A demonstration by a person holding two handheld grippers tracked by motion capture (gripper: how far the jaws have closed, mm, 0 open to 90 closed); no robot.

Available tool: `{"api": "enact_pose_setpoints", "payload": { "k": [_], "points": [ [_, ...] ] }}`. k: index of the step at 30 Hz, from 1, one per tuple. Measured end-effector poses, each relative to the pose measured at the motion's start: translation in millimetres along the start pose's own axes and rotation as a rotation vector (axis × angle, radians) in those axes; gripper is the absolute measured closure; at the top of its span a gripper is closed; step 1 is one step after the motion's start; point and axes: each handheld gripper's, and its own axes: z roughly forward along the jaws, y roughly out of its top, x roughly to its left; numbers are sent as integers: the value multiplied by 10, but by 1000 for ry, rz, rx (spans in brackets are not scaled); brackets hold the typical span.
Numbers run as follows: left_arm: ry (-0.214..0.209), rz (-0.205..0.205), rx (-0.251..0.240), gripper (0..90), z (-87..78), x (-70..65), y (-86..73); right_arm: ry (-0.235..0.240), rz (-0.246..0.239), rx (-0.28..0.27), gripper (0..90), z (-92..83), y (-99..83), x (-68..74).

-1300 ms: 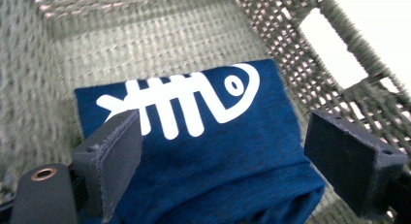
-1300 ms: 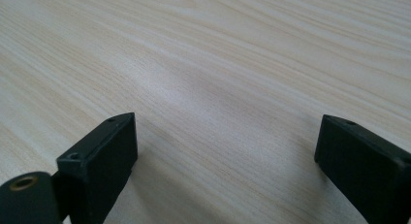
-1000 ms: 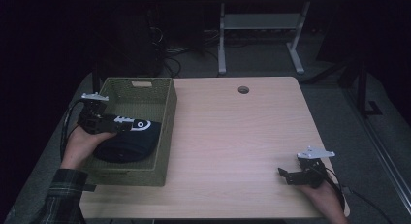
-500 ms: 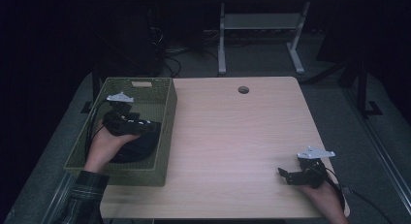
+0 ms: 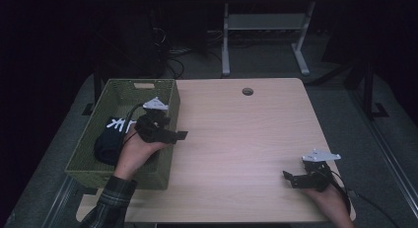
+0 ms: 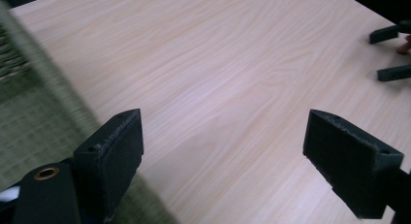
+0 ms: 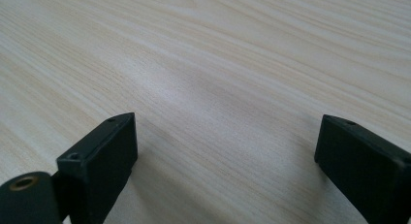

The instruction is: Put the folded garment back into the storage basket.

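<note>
A black garment (image 5: 111,139) with white lettering was seen bunched in the green woven basket (image 5: 143,86) at the counter's (image 5: 246,139) nine o'clock edge, its folds dark and soft. The left gripper (image 5: 178,135) was held over the basket's three o'clock rim, jaws spread wide and empty above bare wood. The right gripper (image 5: 288,178) was rested near the counter's five o'clock corner, jaws likewise parted, nothing between them.
</note>
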Motion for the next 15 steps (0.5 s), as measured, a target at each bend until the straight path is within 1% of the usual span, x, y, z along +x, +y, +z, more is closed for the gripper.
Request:
{"api": "enact_pose_setpoints", "payload": {
  "k": [3, 7, 9, 15],
  "points": [
    [-9, 16, -8, 145, 70, -102, 16, 0, 0, 0, 78, 0, 0, 0],
    [-35, 31, -12, 145, 178, -241, 26, 1, 1, 0, 78, 1, 0, 0],
    [-45, 52, -8, 146, 229, -311, 30, 0, 1, -2, 78, 2, 0, 1],
    [-82, 84, 13, 145, 408, -525, 10, 0, 0, 0, 78, 0, 0, 0]
  ]
}}
